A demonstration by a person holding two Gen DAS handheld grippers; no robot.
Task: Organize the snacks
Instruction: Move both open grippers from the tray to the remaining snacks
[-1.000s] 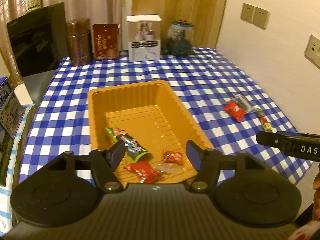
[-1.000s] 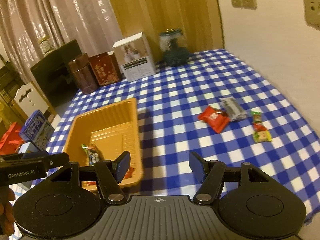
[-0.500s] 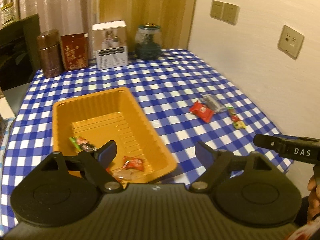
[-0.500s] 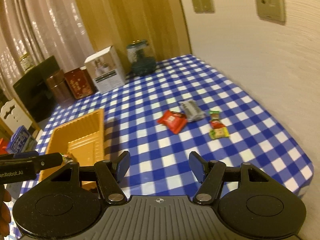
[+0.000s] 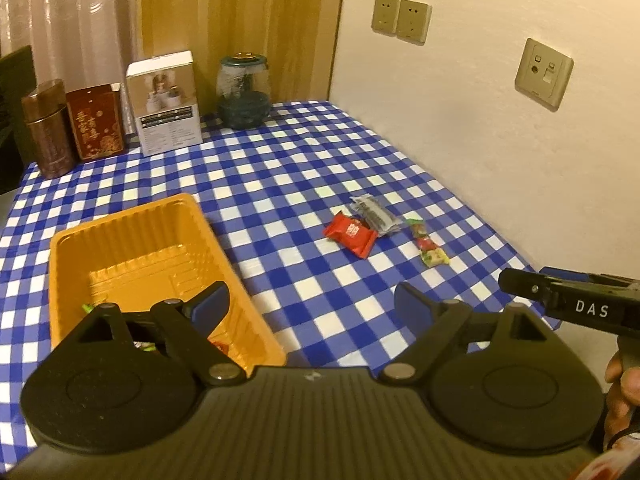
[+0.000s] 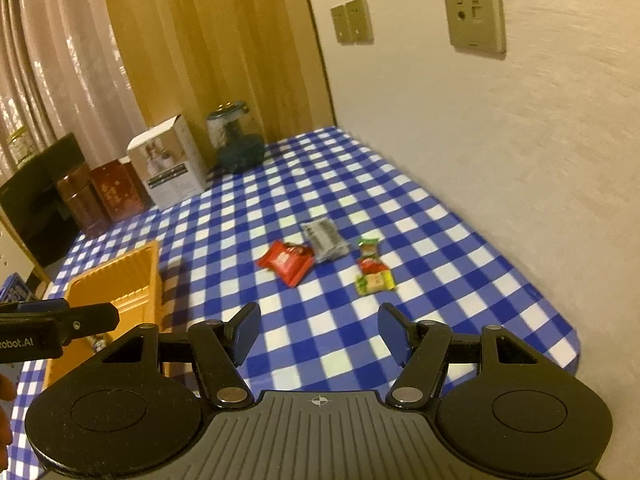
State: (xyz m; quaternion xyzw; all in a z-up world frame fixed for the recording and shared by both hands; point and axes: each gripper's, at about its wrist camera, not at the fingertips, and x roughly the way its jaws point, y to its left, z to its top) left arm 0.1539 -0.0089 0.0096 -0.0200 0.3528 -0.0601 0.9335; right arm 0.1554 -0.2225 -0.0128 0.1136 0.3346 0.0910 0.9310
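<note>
With a few snacks already in the orange tray [image 5: 132, 252], both grippers face the loose ones on the desk [image 6: 460, 240]: left gripper [image 5: 308, 304] jaws opening, empty, right gripper [image 6: 318, 332] jaws half-spread, empty; next, I'd judge, reaching the red packet [image 6: 286, 262].

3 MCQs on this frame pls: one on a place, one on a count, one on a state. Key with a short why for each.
1. Where does the red packet lie?
A. in the orange tray
B. on the checked cloth, right of the tray
C. on the white box

2. How many wall plates show in the left wrist view?
A. one
B. three
C. five

3. What is between the jaws of the right gripper?
A. nothing
B. the red packet
C. the glass jar

Key: 1 B, it lies on the checked cloth, clear of the orange tray; 2 B, a pair plus one apart; 3 A, only cloth shows between them.
</note>
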